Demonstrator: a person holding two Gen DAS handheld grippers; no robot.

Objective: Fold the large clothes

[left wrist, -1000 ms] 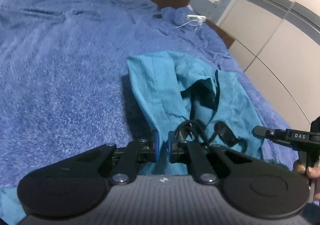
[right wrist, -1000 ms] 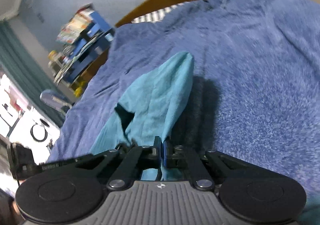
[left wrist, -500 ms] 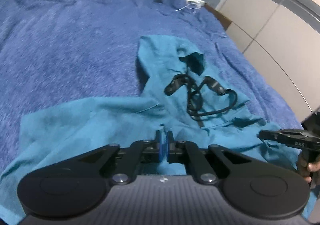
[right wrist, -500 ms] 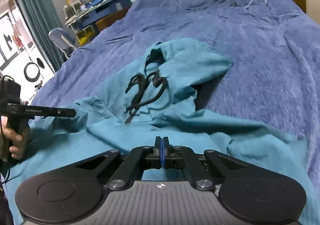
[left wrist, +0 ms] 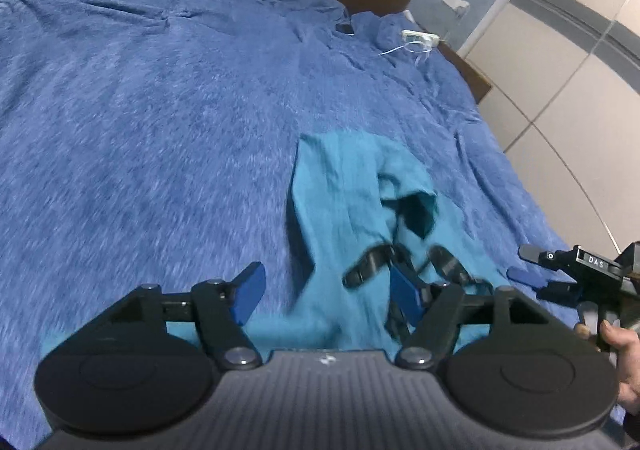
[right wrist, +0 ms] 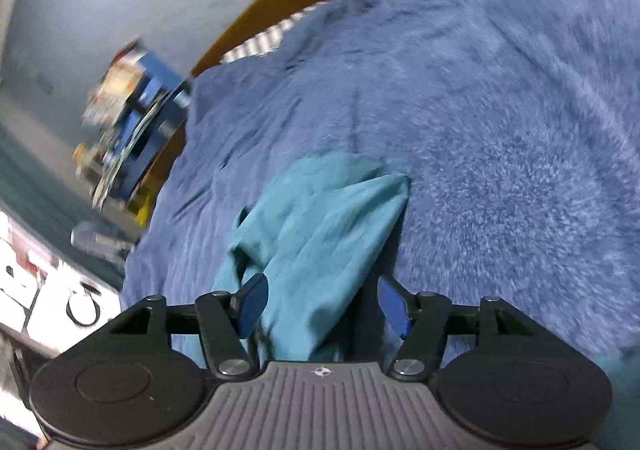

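On the blue blanket (left wrist: 160,130) lies the teal garment (left wrist: 340,190), both grippers' fingers (left wrist: 250,292) spread, holding nothing.

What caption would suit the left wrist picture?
Open left tongs above a teal garment with black straps on a blue blanket.
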